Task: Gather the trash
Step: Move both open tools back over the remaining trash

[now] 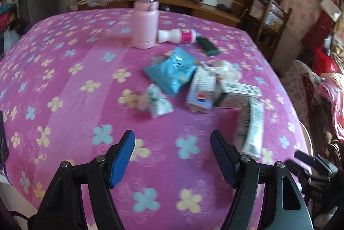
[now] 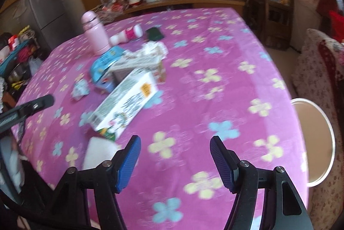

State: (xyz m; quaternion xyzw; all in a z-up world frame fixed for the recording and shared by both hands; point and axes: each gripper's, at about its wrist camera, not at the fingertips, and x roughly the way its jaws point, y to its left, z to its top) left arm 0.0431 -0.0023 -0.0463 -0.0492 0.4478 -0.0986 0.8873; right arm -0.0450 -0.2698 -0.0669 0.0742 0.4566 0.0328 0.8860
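Both your grippers are hanging over the near edge of the table (image 1: 71, 70) with nothing in them: the left gripper (image 1: 173, 156) has its jaws spread well apart over bare flowered cloth, and the right gripper (image 2: 175, 160) is the same.

Closest trash to your left is the squeezed tube (image 1: 253, 126) just beyond the right finger, near the table's right edge. It looks soft and light, so pinch it across the flat middle, not the tail.

A bit further in is the crumpled wrapper (image 1: 155, 101). It's probably featherweight and crinkly and will slip, so grab a bunched fold.

Then the cartons: the green-and-white box (image 2: 126, 101) is nearest your right gripper, with the small blue-and-white carton (image 1: 201, 92) touching it. They're thin card and likely empty, so they'll crush; take them across the narrow sides, gently.

The blue snack bag (image 1: 172, 73) behind looks slick and flat; go for a raised edge. The tissue wad (image 1: 223, 68) beside it is soft, so grab anywhere.

Toward the far edge, the small pink-banded bottle (image 1: 176, 35) lies on its side and could roll. The upright pink flask (image 1: 145, 19) probably isn't trash.
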